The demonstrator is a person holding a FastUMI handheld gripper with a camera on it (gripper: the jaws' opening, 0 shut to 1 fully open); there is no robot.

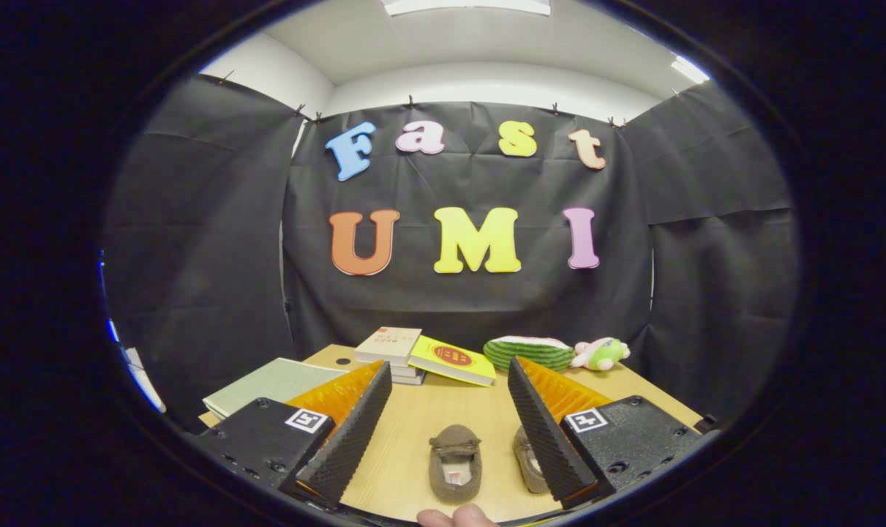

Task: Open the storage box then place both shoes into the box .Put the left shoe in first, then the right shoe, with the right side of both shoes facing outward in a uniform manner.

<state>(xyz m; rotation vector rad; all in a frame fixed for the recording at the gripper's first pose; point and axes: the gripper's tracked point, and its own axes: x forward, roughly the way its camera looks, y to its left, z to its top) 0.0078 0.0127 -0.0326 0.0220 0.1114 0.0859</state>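
Observation:
Two small brown slip-on shoes stand side by side on the wooden table [443, 406], toes pointing away from me. One shoe [455, 462] lies in full sight between the fingers, low and close. The other shoe [529, 461] is half hidden behind the right finger [545, 432]. My gripper [450, 380] hovers above the table, open wide, with nothing between its fingers. A person's fingertips [457, 517] peek in just below the nearer shoe.
Beyond the fingers lie a stack of books [391, 350] with a yellow book [453, 361] leaning on it, a green-grey flat book [271, 384] to the left, a watermelon-slice plush [529, 353] and a small pink-green plush toy [600, 353] to the right.

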